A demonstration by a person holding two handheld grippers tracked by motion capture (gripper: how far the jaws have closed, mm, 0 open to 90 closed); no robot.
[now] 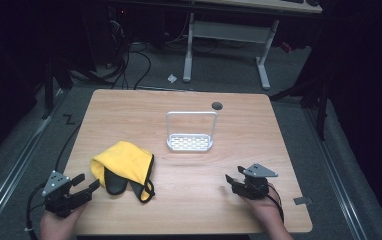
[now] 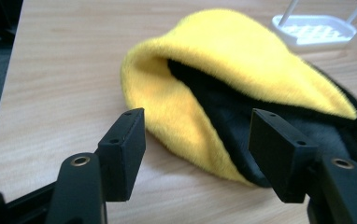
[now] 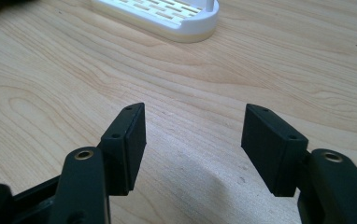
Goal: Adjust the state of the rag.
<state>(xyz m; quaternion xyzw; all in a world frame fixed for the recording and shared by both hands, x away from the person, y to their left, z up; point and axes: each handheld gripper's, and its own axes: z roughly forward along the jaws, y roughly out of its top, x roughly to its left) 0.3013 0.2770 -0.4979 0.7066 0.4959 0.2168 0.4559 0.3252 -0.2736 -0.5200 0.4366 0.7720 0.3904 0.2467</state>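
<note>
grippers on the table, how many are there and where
2. The left gripper is at the near left, jaws open toward the yellow cloth. The right gripper is at the near right, open over bare table.

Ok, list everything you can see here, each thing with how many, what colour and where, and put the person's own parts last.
Yellow plush cloth with black lining: one, yellow and black, front left of the table, folded over, just ahead of the left gripper.
White plastic slotted rack with a wire hoop handle: one, white, centre of the table.
Round dark cable hole: one, dark grey, far edge of the table.
Light wooden table: one, pale wood.
White-legged desk: one, behind the table.
Left gripper: one, black, front left corner, jaws open.
Right gripper: one, black, front right, jaws open over bare wood.
</note>
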